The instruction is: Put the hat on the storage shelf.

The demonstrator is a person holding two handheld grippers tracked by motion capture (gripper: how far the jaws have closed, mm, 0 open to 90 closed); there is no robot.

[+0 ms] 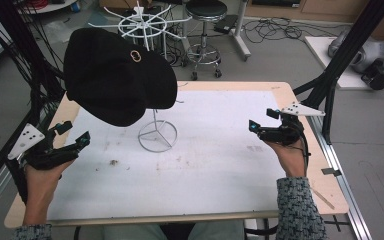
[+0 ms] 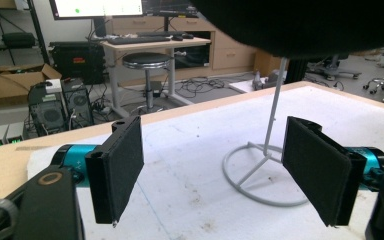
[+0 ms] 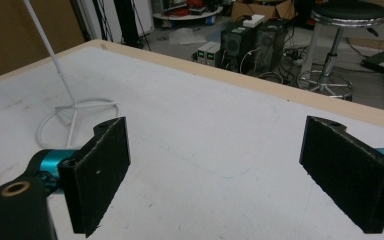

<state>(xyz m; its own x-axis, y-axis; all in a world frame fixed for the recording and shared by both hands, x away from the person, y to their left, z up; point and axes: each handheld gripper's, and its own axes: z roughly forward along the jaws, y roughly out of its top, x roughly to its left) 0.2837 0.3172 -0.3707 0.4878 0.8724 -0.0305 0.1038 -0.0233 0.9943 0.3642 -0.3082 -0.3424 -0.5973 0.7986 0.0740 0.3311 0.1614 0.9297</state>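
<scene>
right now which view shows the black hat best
The high view: the whole black hat sits atop the white stand. The left gripper view catches its underside at the top edge; the right gripper view shows the stand's pole and base.

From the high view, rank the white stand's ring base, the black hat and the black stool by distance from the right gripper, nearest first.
1. White stand's ring base: on the table, to the left of the right gripper.
2. Black hat: atop the stand, farther left and higher.
3. Black stool: on the floor beyond the table's far edge.

Black cap [image 1: 115,75] with gold ring emblem, white wire stand [image 1: 157,135], white tabletop [image 1: 205,160] edged tan
</scene>
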